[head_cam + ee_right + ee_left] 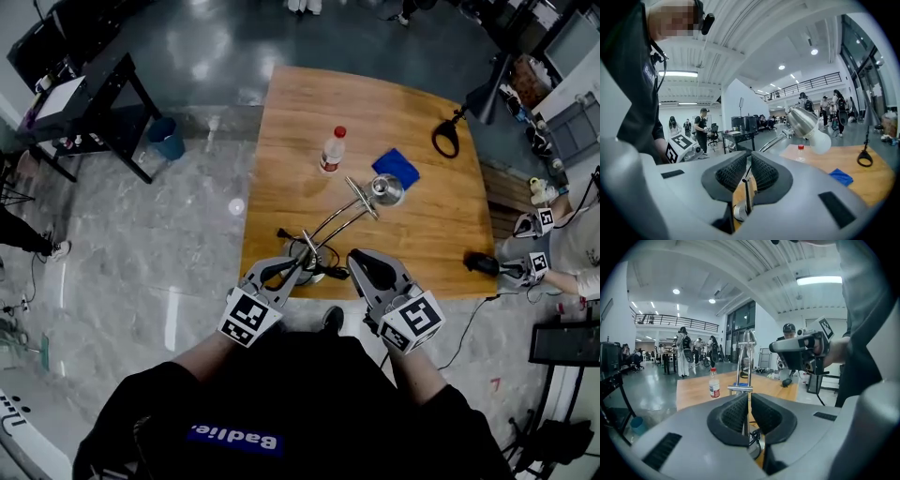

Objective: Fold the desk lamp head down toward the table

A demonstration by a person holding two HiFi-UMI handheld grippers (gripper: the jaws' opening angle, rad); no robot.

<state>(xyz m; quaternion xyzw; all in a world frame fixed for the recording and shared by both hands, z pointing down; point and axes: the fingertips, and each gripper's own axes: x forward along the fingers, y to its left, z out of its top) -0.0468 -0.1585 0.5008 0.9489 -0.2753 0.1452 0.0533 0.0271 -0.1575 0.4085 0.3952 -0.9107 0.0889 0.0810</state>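
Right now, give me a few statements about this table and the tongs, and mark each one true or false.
1. The bottle has a red cap. True.
2. Both tongs stand wide open. False: the left tongs and the right tongs are both shut.
3. The lamp head lies flat on the table. False: it hangs raised above the wood, with its bulb tilted downward.
4. The blue cloth lies on the table. True.

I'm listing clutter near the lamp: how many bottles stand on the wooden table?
1: a clear red-capped bottle stands upright beyond the desk lamp, left of the blue cloth. None looks hidden.
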